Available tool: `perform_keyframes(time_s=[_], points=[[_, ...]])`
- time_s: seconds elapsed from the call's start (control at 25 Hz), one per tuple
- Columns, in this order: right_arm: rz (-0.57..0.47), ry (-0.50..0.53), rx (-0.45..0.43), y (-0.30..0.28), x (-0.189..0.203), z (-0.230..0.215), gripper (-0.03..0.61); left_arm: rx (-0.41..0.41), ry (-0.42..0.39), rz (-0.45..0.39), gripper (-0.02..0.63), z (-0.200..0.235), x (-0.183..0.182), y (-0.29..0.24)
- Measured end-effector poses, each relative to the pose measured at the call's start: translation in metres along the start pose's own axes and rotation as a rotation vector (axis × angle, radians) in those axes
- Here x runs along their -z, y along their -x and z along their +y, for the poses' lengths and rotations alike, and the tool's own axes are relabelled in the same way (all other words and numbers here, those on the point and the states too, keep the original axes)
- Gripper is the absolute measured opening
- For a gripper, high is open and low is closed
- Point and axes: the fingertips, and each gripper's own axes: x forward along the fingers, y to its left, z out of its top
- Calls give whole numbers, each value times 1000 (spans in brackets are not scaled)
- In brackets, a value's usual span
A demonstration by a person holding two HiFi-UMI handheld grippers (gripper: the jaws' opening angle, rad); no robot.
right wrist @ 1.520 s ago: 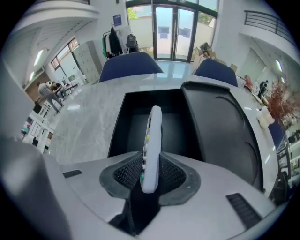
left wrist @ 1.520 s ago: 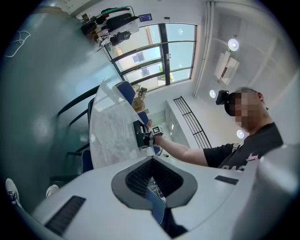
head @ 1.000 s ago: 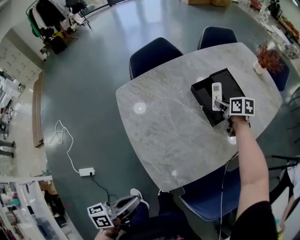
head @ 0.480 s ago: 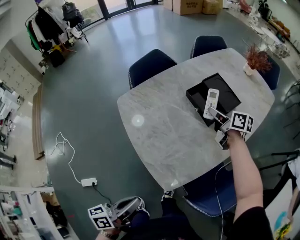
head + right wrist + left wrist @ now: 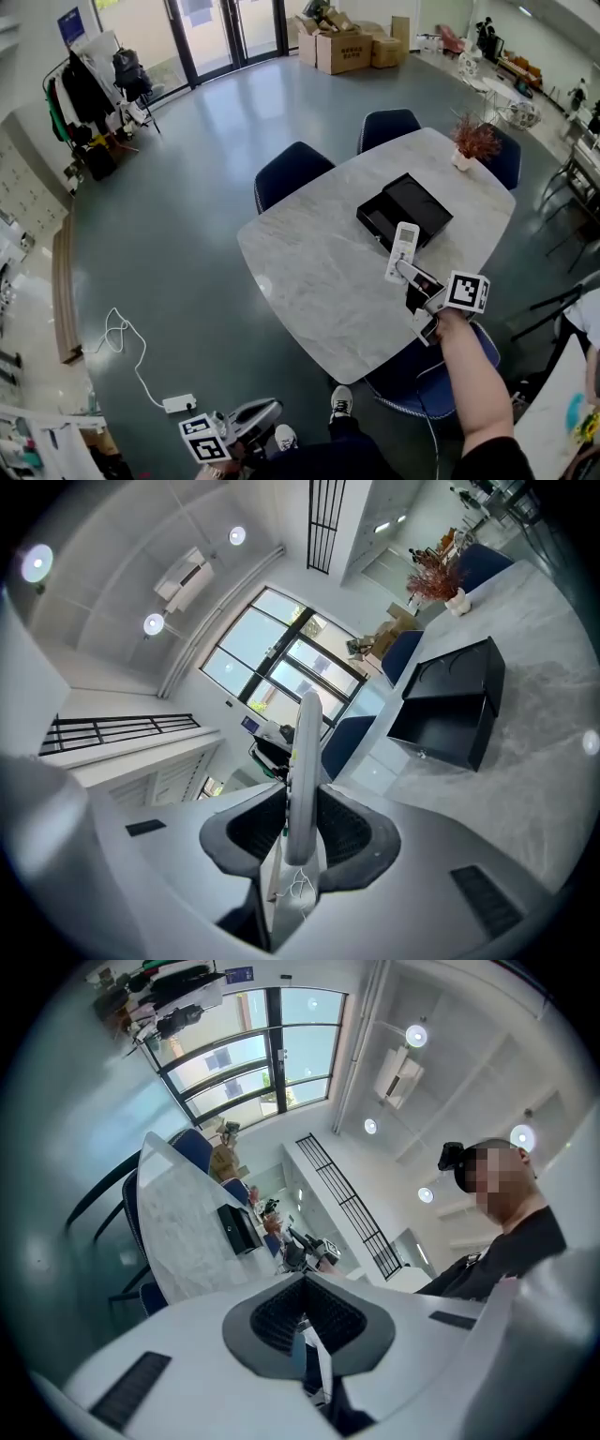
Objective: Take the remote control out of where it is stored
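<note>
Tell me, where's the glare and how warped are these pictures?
Head view: fisheye curves the room, daylight sheens the glossy grey floor. Right gripper view: dark rounded corners, slim white remote control sharp. Left gripper view: a mosaic patch covers a face.

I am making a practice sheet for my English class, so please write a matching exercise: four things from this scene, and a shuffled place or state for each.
Things: 1 remote control; 2 black box; 3 potted plant; 4 left gripper.
Places: A open on the table; B low, off the table; C at the table's far corner; D held by the right gripper.
Pairs: 1-D; 2-A; 3-C; 4-B.
</note>
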Motion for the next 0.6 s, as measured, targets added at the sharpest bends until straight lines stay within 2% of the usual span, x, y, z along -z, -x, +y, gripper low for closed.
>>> perform_keyframes(time_s=[0.16, 0.32, 0.6], points=[[-35, -5, -21, 26, 32, 38, 109, 49, -29, 24, 5, -9, -2, 17], [-74, -41, -100, 46, 72, 82, 109, 85, -24, 49, 5, -14, -1, 38], [-102, -66, -86, 83, 153, 125, 109, 162, -41, 114, 5, -27, 15, 69]])
